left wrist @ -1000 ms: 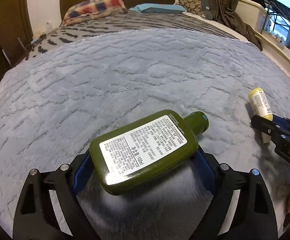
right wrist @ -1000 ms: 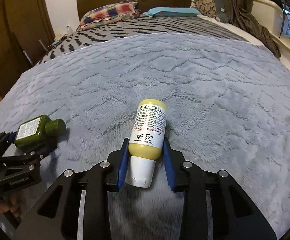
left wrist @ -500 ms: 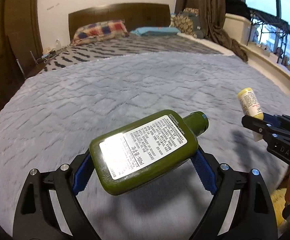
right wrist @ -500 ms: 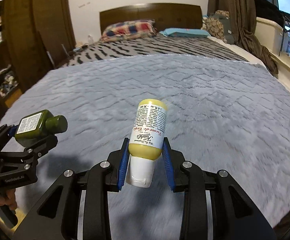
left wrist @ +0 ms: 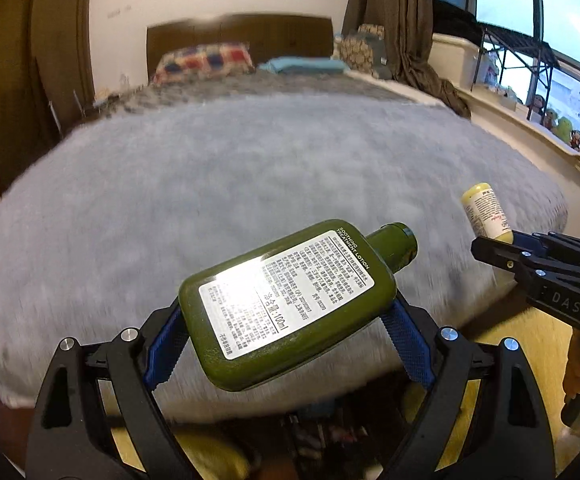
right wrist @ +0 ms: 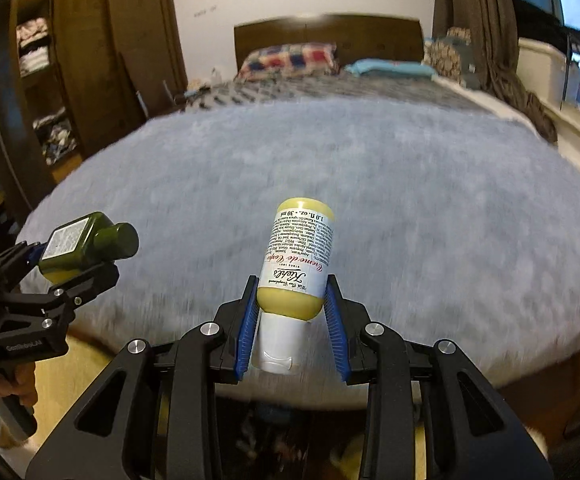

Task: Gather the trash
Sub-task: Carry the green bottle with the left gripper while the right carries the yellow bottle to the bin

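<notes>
My left gripper (left wrist: 286, 332) is shut on a dark green lotion bottle (left wrist: 286, 300) with a white label, held in the air off the foot of the bed, cap pointing forward-right. My right gripper (right wrist: 291, 312) is shut on a small yellow tube (right wrist: 299, 260) with a white cap toward me. The left gripper and green bottle (right wrist: 86, 244) also show at the left of the right wrist view. The right gripper and yellow tube (left wrist: 485, 210) show at the right of the left wrist view.
A bed with a grey fuzzy blanket (left wrist: 250, 184) fills the middle, with pillows (left wrist: 206, 60) and a dark headboard (right wrist: 329, 32) beyond. A wardrobe (right wrist: 70, 72) stands left, a window ledge (left wrist: 529, 128) right. Wooden floor and dark clutter (left wrist: 309, 432) lie below the grippers.
Both grippers have lifted and pulled back from the bed with their bottles. The bed's foot edge and the floor below have come into view.
</notes>
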Available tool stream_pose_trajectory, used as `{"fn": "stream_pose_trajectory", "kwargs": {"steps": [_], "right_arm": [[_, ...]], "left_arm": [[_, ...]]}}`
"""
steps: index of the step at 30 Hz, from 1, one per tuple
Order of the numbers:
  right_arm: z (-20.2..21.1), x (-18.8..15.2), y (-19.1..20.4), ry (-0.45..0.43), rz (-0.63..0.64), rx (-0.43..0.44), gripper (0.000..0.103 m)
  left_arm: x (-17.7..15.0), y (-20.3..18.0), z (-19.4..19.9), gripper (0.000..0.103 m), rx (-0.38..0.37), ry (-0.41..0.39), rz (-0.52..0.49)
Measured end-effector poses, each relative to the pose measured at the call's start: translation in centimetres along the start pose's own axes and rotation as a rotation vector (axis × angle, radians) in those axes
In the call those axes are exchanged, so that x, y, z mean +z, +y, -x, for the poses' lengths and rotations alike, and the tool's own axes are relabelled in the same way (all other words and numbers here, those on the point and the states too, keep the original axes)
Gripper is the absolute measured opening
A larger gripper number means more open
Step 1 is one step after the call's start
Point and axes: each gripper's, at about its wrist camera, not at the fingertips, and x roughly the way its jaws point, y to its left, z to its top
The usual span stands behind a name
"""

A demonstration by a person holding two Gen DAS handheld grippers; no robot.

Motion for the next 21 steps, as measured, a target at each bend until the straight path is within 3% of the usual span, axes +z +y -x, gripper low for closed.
{"fn": "stream_pose_trajectory", "kwargs": {"steps": [5, 11, 21], "right_arm": [[-1.3, -4.7, 0.2, 0.119, -0.023, 0.034, 0.033], [-3.0, -8.0, 0.9, 0.232, -0.038, 0.080, 0.033], [-8.5, -12.5, 1.6, 0.453, -0.066, 0.091, 0.033]], "left_arm": [[-5.3, -0.5, -1.3, 0.084, -0.024, 0.131, 0.012], [-9.7, -0.4, -3.9, 0.084, -0.049, 0.279, 0.034], [-13.7, -0.1, -9.8, 0.084, -0.046, 0.479, 0.035]]}}
